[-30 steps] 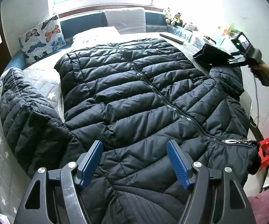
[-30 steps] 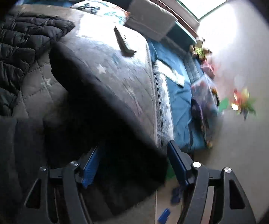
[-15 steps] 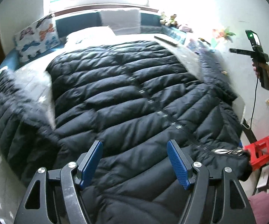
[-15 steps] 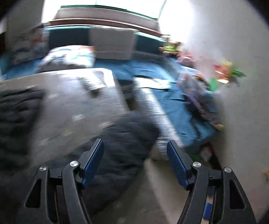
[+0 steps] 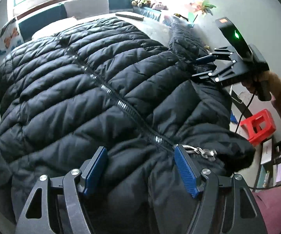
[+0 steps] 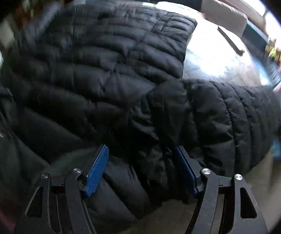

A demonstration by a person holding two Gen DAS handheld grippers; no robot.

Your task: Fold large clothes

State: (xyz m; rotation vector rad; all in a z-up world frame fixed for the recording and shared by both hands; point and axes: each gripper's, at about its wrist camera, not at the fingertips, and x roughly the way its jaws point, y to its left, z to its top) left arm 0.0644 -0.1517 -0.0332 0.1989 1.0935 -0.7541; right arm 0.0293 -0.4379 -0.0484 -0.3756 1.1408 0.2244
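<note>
Jaws spread wide on both tools, neither pinching anything: your left gripper (image 5: 140, 167) hangs over the collar end of the black puffer jacket (image 5: 93, 89), which lies front-up and zipped across the bed (image 5: 154, 27), its blue pads either side of the puffed fabric and the metal zip pull (image 5: 204, 153) just beside the right-hand pad. From the left wrist view you also see your right gripper (image 5: 202, 66) held in your hand (image 5: 261, 81) at the jacket's far shoulder, with a red stool (image 5: 257, 124) on the floor below.

From the right wrist view, blurred at its left side, your right gripper (image 6: 142, 167) hangs open above the seam where the sleeve (image 6: 228, 117) meets the body; whether the pads touch cloth is not clear.

The step looks like the first fold: taking hold of the sleeve side. Your next move calls for lowering until fabric fills the gap, then closing before you lift.

Only the left view shows the zip and the whole front; only the right view shows the sleeve running out toward the bed's edge
</note>
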